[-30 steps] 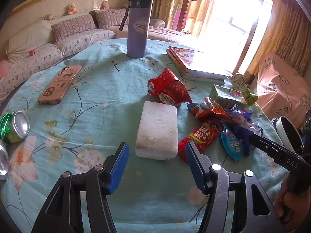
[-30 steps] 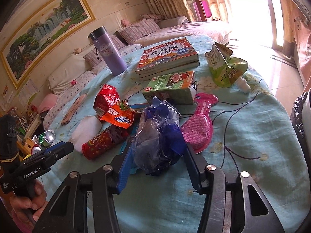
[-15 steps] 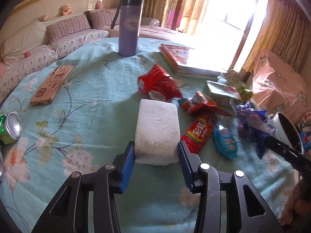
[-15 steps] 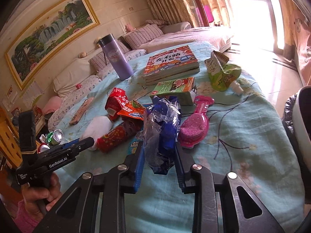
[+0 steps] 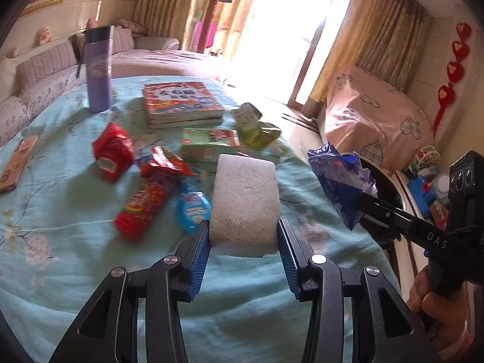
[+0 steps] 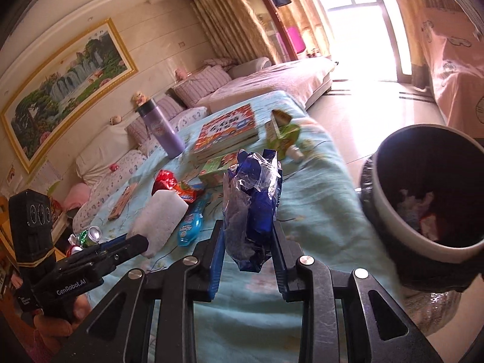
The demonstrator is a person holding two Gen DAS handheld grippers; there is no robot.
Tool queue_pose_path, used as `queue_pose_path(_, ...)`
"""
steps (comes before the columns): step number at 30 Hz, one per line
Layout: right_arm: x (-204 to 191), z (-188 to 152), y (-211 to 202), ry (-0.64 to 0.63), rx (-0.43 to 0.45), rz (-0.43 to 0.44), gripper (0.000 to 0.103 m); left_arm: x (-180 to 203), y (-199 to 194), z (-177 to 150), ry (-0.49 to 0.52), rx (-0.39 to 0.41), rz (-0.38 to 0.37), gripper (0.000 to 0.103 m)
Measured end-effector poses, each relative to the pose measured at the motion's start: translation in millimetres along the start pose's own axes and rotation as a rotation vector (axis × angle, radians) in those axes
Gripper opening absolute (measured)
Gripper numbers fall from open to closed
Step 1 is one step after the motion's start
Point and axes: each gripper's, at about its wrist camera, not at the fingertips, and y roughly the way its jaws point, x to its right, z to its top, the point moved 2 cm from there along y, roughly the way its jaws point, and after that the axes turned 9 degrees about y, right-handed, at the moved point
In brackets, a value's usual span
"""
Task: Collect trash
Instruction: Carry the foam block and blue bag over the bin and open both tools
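Left wrist view: the fingers of the left gripper pinch a white foam block, porous and crumbly-looking, lifted clear of the bench with its turquoise flowered cloth. To the right, the other gripper carries a blue wrapper toward a dark bin rim behind it.

Right wrist view: the fingers of the right gripper clamp the crinkled blue-and-clear wrapper, hanging above the cloth. The trash bin stands just off the bench edge, already holding scraps. The step looks like the carry to the bin; next, each load needs bringing over its mouth before letting go. Red snack wrappers remain on the bench.
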Motion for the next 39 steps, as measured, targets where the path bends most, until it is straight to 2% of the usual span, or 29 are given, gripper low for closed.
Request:
queue_pose_path(7, 39.7, 8.2, -27.0, 0.051, 0.046, -0.049, 0.029, 29.9, 14.8, 7.2, 0.048, -0.016, -0.033, 0.043)
queue_pose_path(21, 106.8, 22.8, -54.9, 0.135, 0.108, -0.147, 0.029, 96.5, 56.0, 38.0, 0.131, -0.021, -0.084, 0.043)
queue_pose_path(39, 151.9, 47.6, -63.3, 0.147, 0.115, -0.239, 0.029, 157.0, 121.1, 76.0, 0.192, -0.048, -0.156, 0.043)
